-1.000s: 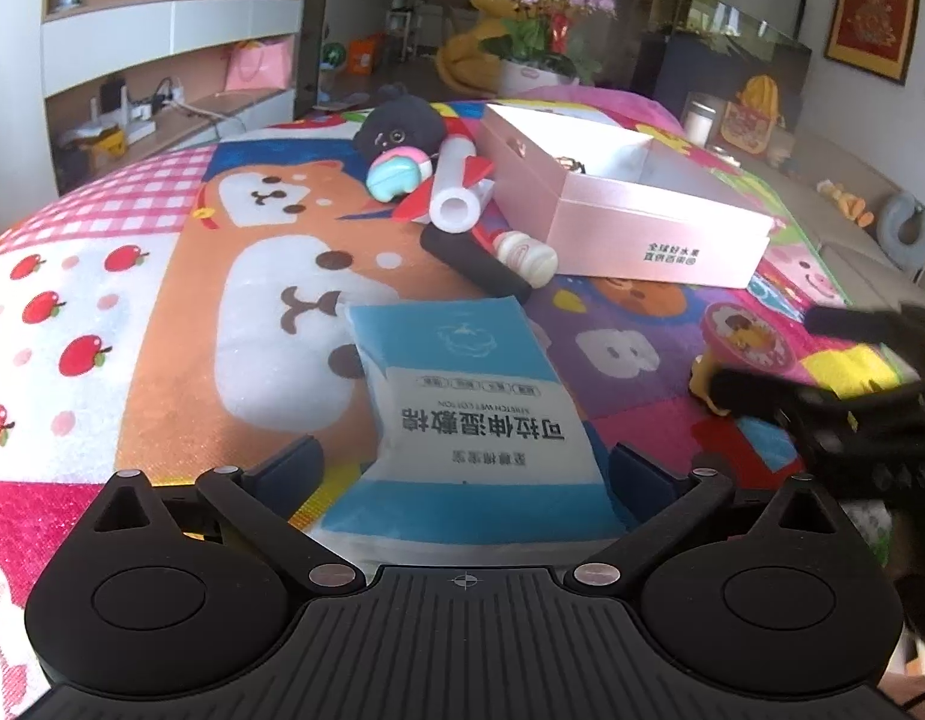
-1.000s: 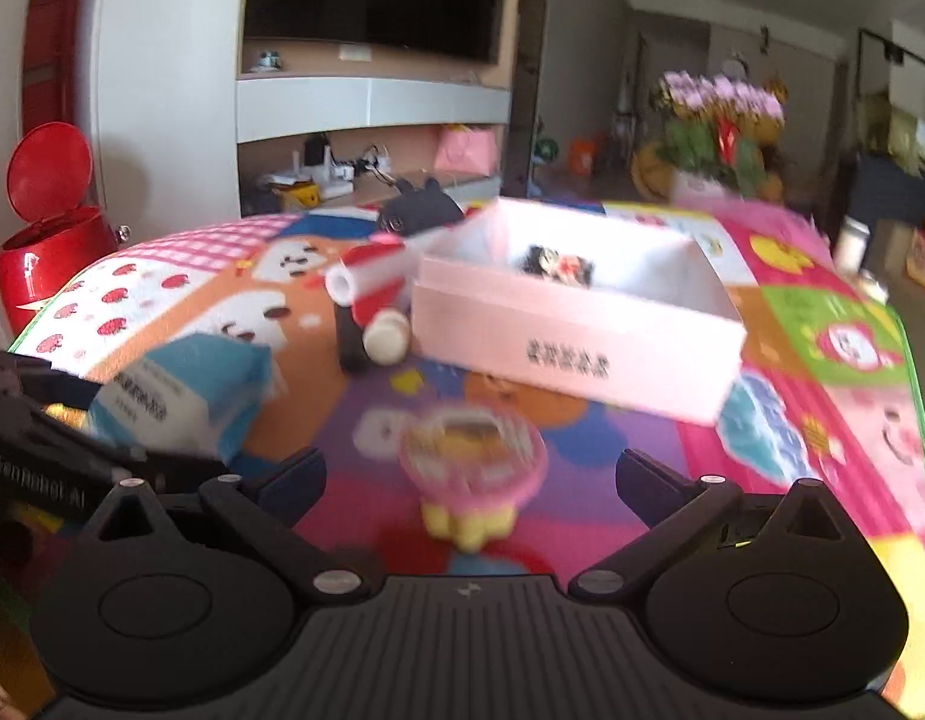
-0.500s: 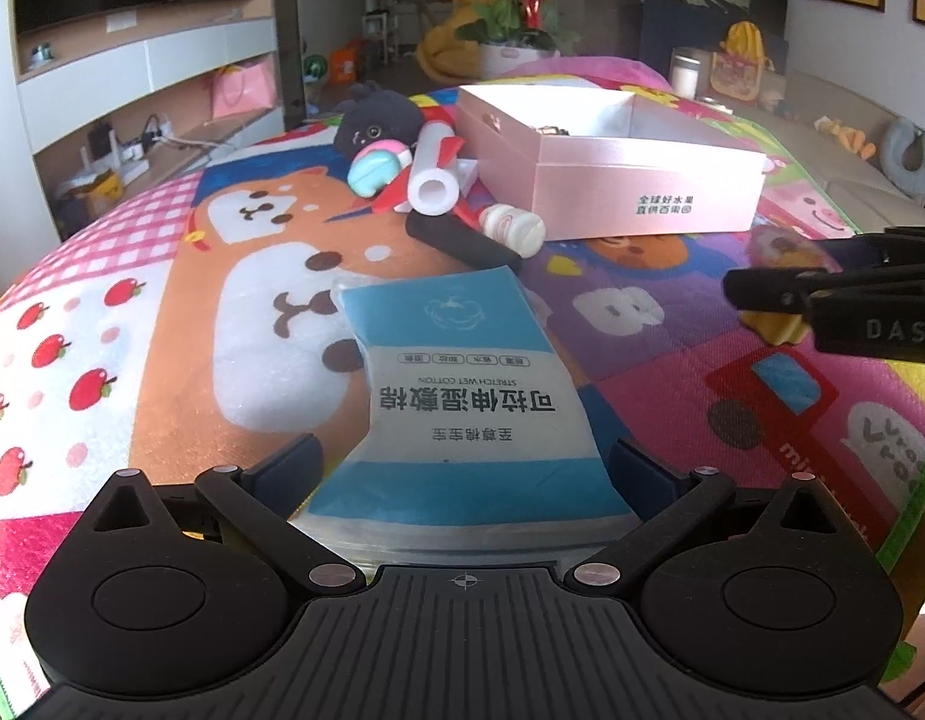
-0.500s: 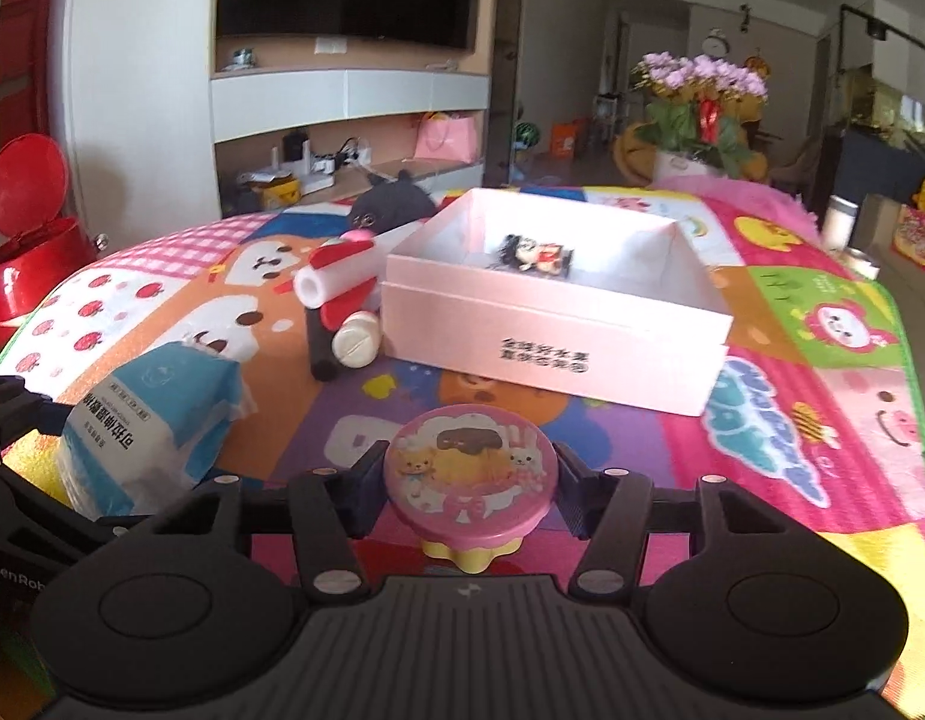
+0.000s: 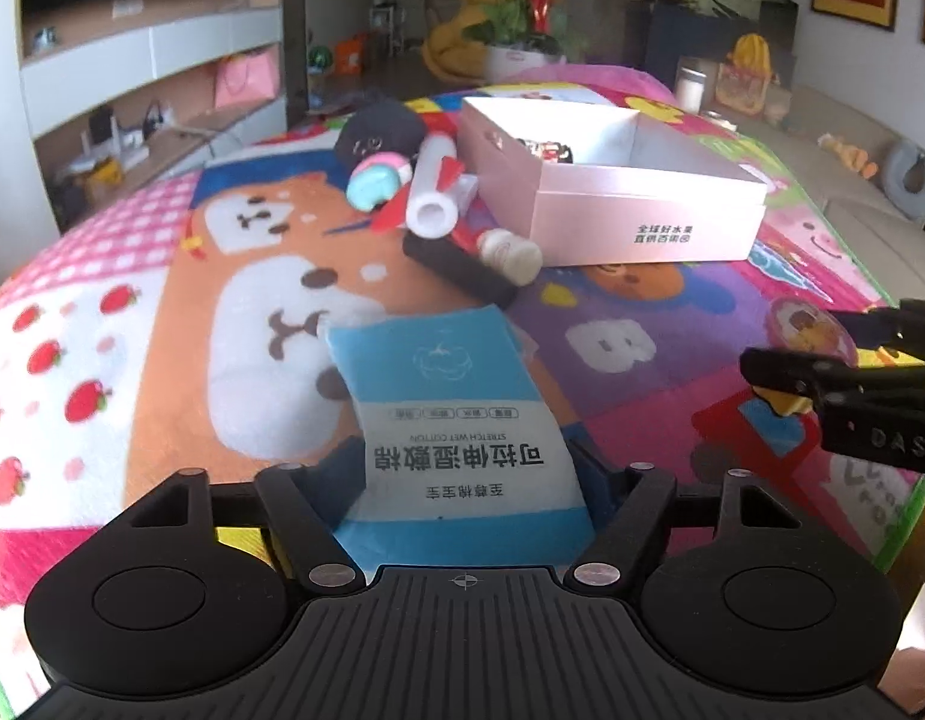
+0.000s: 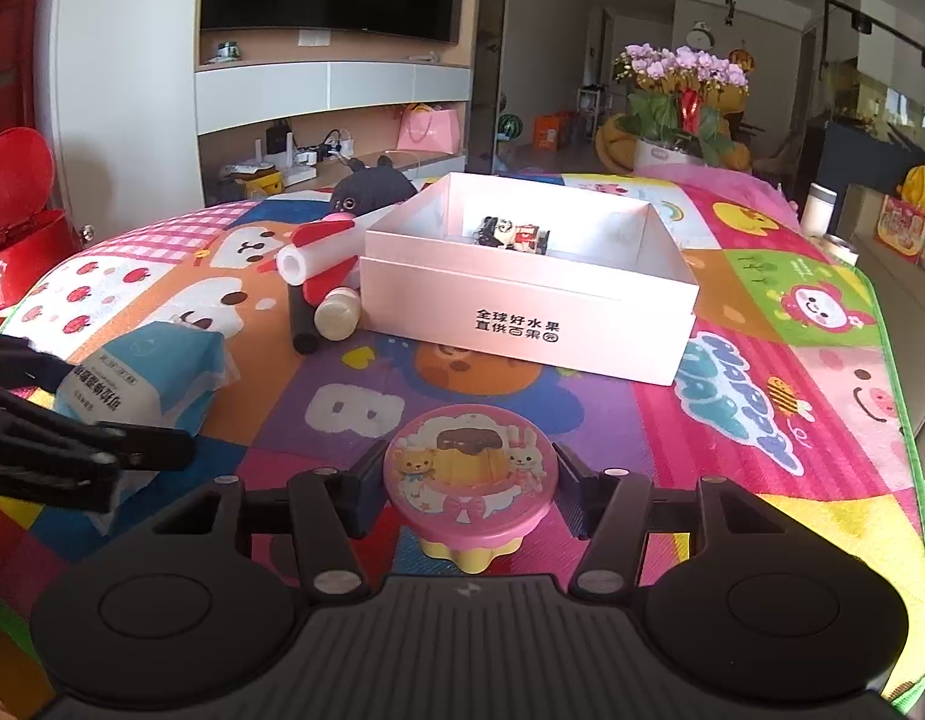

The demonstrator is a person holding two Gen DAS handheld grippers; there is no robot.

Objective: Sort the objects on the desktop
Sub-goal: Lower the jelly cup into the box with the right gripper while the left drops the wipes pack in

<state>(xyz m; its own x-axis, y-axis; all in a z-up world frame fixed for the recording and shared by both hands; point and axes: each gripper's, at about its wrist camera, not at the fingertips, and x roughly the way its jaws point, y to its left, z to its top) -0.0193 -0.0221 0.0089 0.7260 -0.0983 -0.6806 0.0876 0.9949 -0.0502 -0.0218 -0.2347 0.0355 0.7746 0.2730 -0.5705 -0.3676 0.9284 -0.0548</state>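
Note:
A blue and white wet-wipes pack lies on the cartoon-print mat, near the front edge. My left gripper has its jaws closing on the pack's near end, and both pads touch its sides. To the right, my right gripper is shut on a pink-lidded pudding cup with a yellow base, just above the mat. In the left wrist view that cup shows between black fingers. An open pink box stands further back, with a small toy inside.
Left of the box lies a heap: a black plush, a teal and pink toy, a white tube, a small bottle and a black cylinder. A red bin stands beyond the left edge.
The left jaws stood wide around the wipes pack and have now come in against it. The right jaws closed on the pudding cup and have held it since.

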